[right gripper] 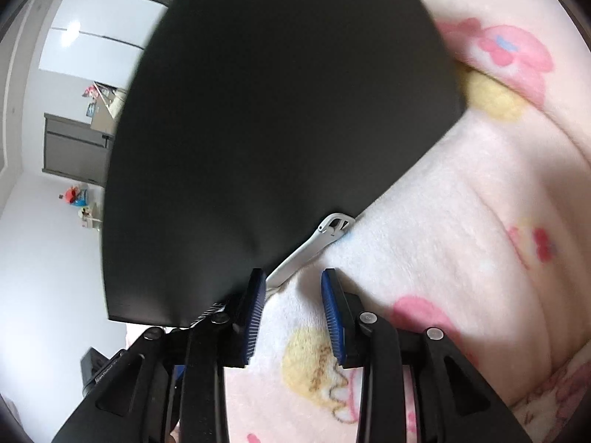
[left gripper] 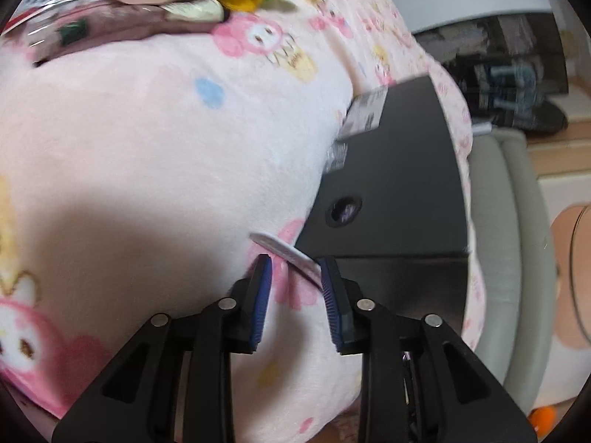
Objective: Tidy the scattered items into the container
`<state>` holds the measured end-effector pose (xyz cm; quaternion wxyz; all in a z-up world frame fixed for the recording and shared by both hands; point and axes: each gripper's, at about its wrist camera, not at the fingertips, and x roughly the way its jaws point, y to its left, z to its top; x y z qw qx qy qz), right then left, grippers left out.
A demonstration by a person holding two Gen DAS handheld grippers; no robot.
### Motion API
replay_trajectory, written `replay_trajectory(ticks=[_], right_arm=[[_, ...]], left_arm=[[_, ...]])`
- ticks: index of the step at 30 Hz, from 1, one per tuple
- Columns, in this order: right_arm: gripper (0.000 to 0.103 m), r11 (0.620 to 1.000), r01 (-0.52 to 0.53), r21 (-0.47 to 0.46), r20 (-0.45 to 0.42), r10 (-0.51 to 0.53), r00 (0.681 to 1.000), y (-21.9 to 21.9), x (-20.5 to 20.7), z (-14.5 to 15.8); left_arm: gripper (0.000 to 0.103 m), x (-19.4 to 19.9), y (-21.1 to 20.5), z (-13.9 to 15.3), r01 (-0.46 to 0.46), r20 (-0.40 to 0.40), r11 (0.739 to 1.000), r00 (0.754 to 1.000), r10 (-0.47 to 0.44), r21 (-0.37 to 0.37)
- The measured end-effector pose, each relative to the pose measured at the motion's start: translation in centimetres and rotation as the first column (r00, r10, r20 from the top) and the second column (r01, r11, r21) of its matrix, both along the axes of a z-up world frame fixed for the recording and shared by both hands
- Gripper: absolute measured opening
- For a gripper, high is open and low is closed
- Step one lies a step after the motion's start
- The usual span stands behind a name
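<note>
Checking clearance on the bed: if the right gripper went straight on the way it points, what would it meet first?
Probably the white plastic handle lying just ahead of the open right gripper, at the black box's bottom edge on the pink blanket. Depth is unclear.

My left gripper [left gripper: 295,269] hangs over the pink cartoon-print blanket [left gripper: 147,140], blue pads parted with nothing pressed between them. A white strip [left gripper: 284,251] lies across the gap at my fingertips, touching the black box [left gripper: 399,184]. Snack packets [left gripper: 110,3] are heaped at the far edge
</note>
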<state>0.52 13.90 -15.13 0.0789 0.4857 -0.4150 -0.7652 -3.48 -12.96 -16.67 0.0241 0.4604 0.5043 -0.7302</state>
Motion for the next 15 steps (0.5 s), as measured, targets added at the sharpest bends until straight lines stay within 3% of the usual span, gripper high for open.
replay_trajectory(ticks=[1, 4, 7, 11, 15], right_arm=[[0.031, 1.0, 0.012, -0.003, -0.01, -0.012, 1.0, 0.1, 0.2, 0.2], [0.033, 0.998, 0.046, -0.044, -0.019, -0.047, 0.999, 0.8, 0.5, 0.1], [0.033, 0.993, 0.088, -0.074, 0.0, -0.089, 0.996, 1.5, 0.7, -0.3], [0.033, 0.999, 0.036, 0.006, 0.017, -0.036, 0.999, 0.3, 0.5, -0.1], [0.035, 0.997, -0.038, 0.066, 0.031, 0.036, 0.999, -0.7, 1.0, 0.8]], left_arm=[[0.039, 0.2, -0.3, 0.1, -0.022, -0.016, 1.0, 1.0, 0.022, 0.004], [0.039, 0.3, -0.6, 0.2, -0.047, -0.021, 0.999, 0.999, 0.046, -0.004], [0.039, -0.4, 0.2, 0.1, -0.005, 0.023, 0.997, 1.0, 0.007, -0.071], [0.03, -0.6, 1.5, 0.7, 0.073, 0.086, 0.975, 0.995, -0.056, -0.209], [0.028, 0.0, 2.0, 1.4, 0.109, 0.097, 0.961, 0.992, -0.087, -0.254]])
